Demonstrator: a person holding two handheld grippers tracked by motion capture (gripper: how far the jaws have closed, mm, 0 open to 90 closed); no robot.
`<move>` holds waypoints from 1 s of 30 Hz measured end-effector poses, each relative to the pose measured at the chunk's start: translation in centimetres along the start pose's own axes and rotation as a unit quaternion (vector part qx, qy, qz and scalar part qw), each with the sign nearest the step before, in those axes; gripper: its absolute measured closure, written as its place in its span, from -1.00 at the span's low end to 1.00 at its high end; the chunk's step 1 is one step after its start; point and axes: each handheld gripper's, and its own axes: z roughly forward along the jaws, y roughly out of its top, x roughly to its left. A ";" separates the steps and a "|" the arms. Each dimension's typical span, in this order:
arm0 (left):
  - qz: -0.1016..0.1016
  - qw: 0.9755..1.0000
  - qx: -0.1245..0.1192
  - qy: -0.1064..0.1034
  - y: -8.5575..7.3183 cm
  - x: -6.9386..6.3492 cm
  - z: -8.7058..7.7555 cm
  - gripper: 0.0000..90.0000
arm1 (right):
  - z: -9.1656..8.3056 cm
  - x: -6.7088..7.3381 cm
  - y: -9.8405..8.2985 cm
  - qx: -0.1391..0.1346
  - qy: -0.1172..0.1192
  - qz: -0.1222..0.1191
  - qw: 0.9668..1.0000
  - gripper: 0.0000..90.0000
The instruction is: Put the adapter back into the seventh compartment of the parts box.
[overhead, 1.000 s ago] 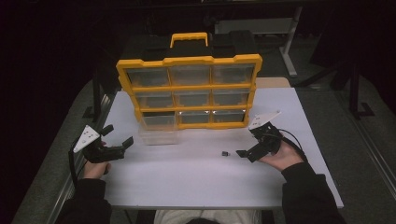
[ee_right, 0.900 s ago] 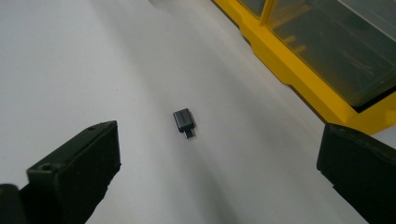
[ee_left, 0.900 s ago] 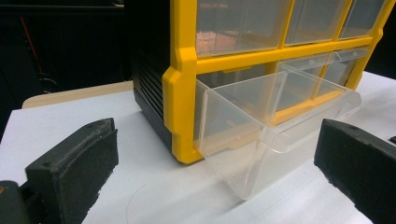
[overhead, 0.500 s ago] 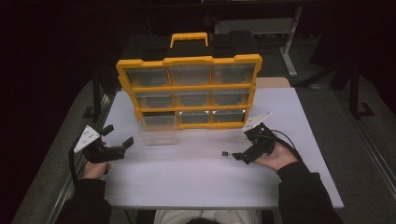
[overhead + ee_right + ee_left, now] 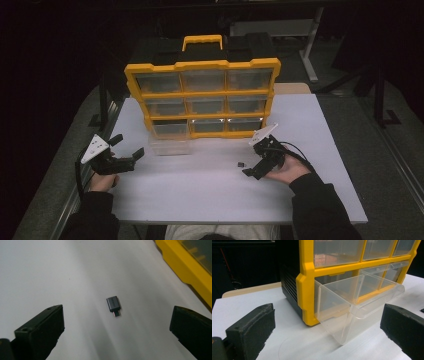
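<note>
I'm lining the right gripper (image 5: pixel 248 171) up on the small grey adapter (image 5: pixel 114 305), which is lying flat on the white table (image 5: pixel 200 200), bare surface all round it. In the right gripper view it's sitting between my two jaws but ahead of them, not touching either; jaws are spread wide, holding nothing. Its plug end is pointing back toward me, so the body is running roughly lengthwise w/ the approach.

To do this well I'm thinking: go forward and down until the pads are flanking the body's long sides, keep the tips just off the table, then close slowly. It's thin and probably light, so one pad arriving first could flick it away. Centring matters more than speed.

Left gripper (image 5: pixel 129 150) is hovering near the table's left edge, jaws also wide apart and empty, aimed at the clear drawer (image 5: pixel 352 307). That drawer is pulled partway out of the bottom-left slot of the yellow organizer (image 5: pixel 202 97), tipped down w/ its front lip on the table, prob. the drop spot. Its open top is facing up, so I'm planning to come in from above.
</note>
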 end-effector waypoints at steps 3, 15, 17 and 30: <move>0.001 1.000 0.000 -0.001 0.0 0.0 0.0 -1.00 | 0.5 0.1 0.2 0.006 0.005 -0.005 1.000 -1.00; 0.003 1.000 0.000 0.000 0.0 0.0 0.1 -1.00 | 2.3 0.4 0.8 0.030 0.028 -0.023 0.999 -0.80; 0.005 1.000 0.001 0.000 0.0 0.0 0.1 -1.00 | 2.5 0.3 0.9 0.031 0.029 -0.030 0.999 -0.73; 0.010 1.000 0.005 -0.001 0.0 -0.1 0.2 -1.00 | 3.2 -0.2 1.3 0.043 0.040 -0.053 0.997 -0.27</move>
